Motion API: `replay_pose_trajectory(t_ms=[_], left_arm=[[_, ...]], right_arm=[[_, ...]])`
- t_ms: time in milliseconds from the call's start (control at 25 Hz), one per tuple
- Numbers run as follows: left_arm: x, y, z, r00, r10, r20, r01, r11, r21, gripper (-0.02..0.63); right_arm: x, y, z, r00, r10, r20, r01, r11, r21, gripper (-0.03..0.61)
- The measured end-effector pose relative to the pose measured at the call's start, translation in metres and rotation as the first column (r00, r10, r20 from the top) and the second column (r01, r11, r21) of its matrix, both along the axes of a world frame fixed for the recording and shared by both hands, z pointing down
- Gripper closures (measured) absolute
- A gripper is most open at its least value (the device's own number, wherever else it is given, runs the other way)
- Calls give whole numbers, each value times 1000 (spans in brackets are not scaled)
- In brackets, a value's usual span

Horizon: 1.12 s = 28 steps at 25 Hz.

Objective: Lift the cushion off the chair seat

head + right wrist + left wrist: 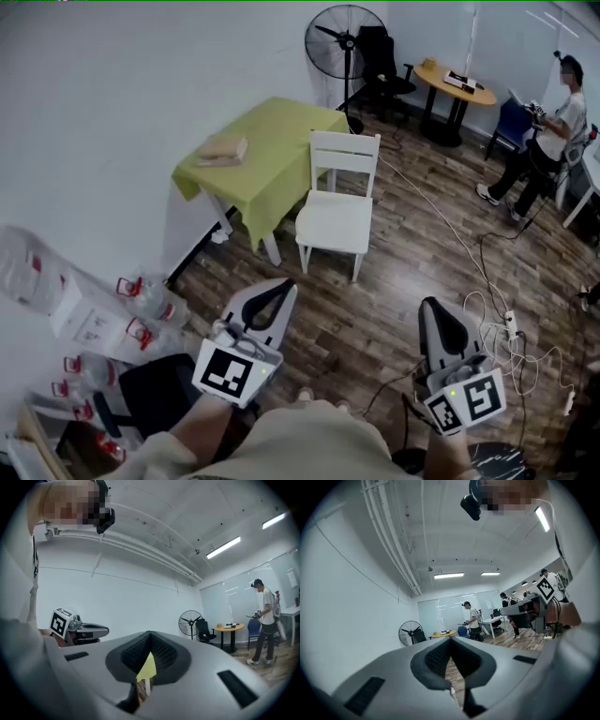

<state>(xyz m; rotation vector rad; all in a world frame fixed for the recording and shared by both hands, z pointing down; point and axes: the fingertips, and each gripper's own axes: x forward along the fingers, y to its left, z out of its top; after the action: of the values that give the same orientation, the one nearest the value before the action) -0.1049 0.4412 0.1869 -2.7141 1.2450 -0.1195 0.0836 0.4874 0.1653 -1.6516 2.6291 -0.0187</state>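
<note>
Fingers [435, 660] of left gripper [281, 287] and right gripper [432, 305] sit clenched, empty; cushion [336, 221] indistinct on white chair [345, 150]

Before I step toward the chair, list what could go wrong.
1. Cables and a power strip lie on the wood floor right of the path to the white chair; a foot could snag them.
2. The left gripper and right gripper are both shut; unopened, they would likely shove the cushion rather than grip it.
3. The green tablecloth hangs close beside the chair and might catch.
</note>
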Motion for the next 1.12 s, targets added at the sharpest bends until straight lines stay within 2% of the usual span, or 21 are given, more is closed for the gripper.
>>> replay_pose_trajectory(t_ms=[480, 800, 1120], left_arm=[[-25, -11, 2, 1000, -10, -22, 10, 1000, 2, 600], [-64, -24, 9, 999, -23, -33, 23, 1000, 4, 600], [-80, -43, 26, 999, -21, -49, 19, 999, -33, 600]], right_arm=[[-25, -11, 4, 1000, -17, -9, 18, 1000, 6, 558], [-45, -26, 5, 999, 30, 11, -31, 999, 20, 558], [-54, -37, 16, 998, 62, -15, -62, 998, -14, 558]])
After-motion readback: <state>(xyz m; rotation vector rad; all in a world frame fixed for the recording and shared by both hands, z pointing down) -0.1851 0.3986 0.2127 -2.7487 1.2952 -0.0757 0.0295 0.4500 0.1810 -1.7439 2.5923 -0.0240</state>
